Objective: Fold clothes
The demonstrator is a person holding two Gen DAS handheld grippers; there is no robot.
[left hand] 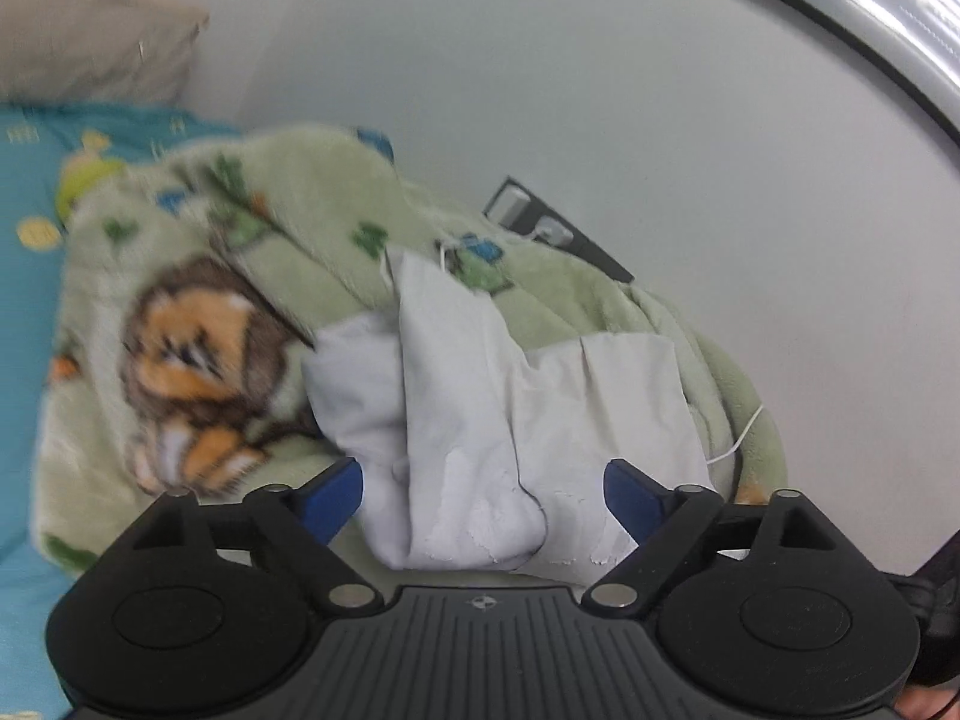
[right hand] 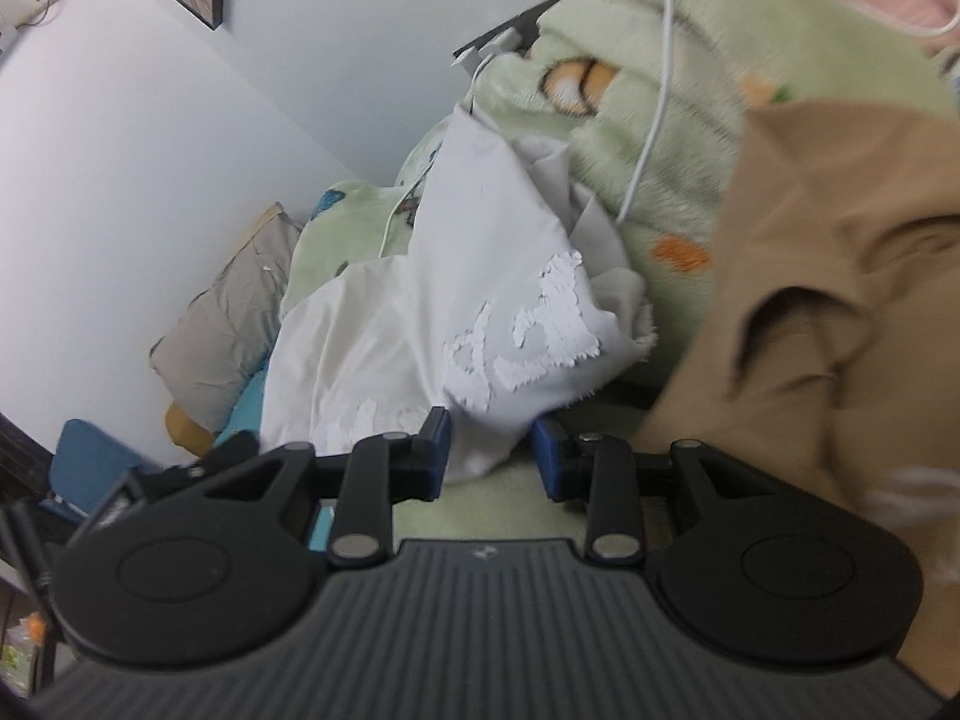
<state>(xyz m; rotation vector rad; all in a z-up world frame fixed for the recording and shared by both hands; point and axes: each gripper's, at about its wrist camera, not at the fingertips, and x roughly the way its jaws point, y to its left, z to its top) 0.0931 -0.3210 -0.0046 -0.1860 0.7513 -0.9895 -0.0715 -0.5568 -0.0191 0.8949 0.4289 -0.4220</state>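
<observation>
In the left wrist view, a teal bedsheet [left hand: 24, 312] lies at the far left, and on it a green fleece blanket [left hand: 312, 204] printed with a blurred brown and orange animal. A crumpled pale grey garment [left hand: 480, 408] rests on the blanket in the middle. The left hand-held gripper [left hand: 483, 495] has its blue fingers [left hand: 336, 495] spread wide, and the cloth's lower edge lies between them without being pinched. A white cable [left hand: 741, 432] trails over the blanket at the right.

In the right wrist view, a grey pillow [right hand: 234, 312] leans on the wall at left. The same grey garment [right hand: 456, 300], bearing white raised lettering, lies centre. The right hand-held gripper [right hand: 489, 450] is partly spread, with a fold of cloth dipping between its fingers, seemingly not clamped. A tan garment [right hand: 840, 276] is heaped at right.
</observation>
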